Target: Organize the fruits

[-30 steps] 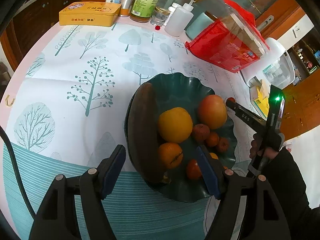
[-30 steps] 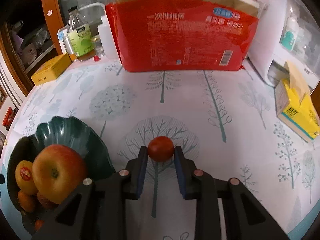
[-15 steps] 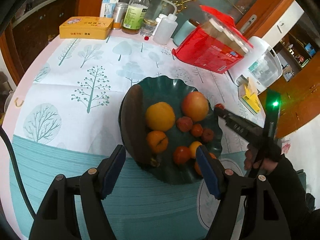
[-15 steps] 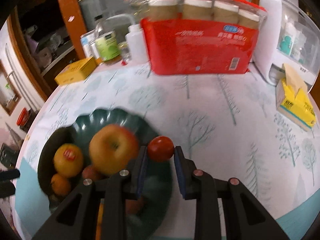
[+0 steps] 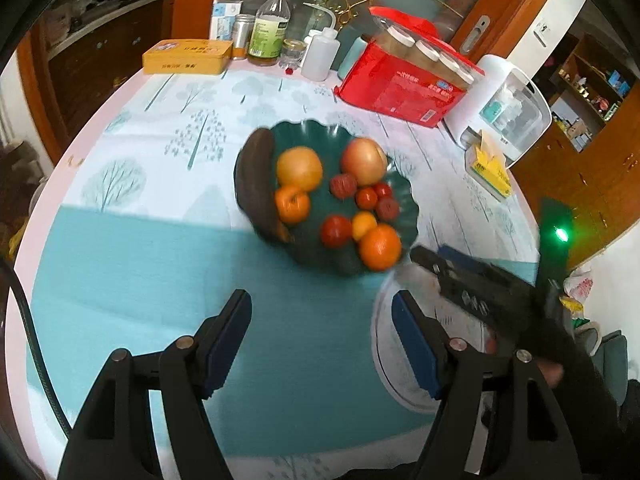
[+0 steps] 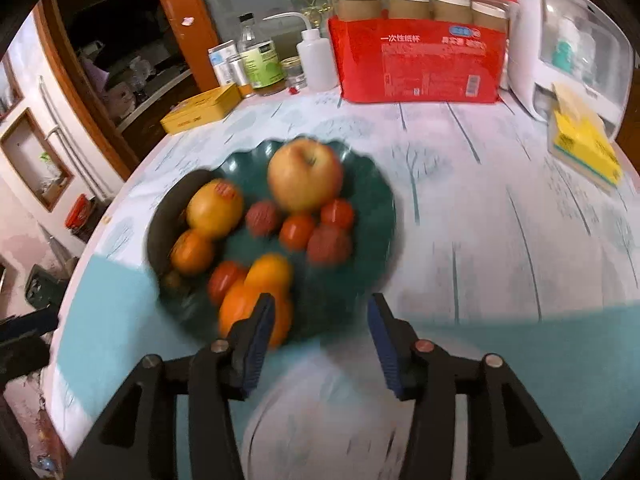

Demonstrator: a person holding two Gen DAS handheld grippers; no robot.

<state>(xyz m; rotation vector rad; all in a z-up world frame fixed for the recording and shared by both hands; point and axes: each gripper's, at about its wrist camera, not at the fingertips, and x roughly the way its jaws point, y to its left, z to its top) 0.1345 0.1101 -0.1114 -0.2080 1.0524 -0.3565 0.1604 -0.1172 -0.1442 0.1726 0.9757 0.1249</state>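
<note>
A dark green scalloped plate (image 6: 362, 184) holds an apple (image 6: 306, 180), a large orange (image 6: 216, 208), a dark banana (image 6: 172, 216), mandarins and several small red fruits. One of these, a small red tomato (image 6: 338, 213), lies beside the apple. My right gripper (image 6: 320, 316) hovers over the plate's near rim, its jaws opening with nothing between them. In the left wrist view the same plate (image 5: 308, 132) lies ahead. My left gripper (image 5: 322, 312) stands open and empty over the teal cloth short of it. The right gripper (image 5: 436, 258) shows blurred at the plate's right edge.
Along the table's back stand a red pack of paper cups (image 6: 420, 64), a white squeeze bottle (image 6: 316, 64), bottles and jars (image 6: 260, 64) and a yellow tin (image 6: 204, 108). A white appliance (image 6: 580, 40) and a yellow tissue pack (image 6: 584, 148) sit at the right.
The right gripper carried the small red tomato from the cloth to the plate and let it go; its jaws are now apart. Both grippers drew back from the plate.
</note>
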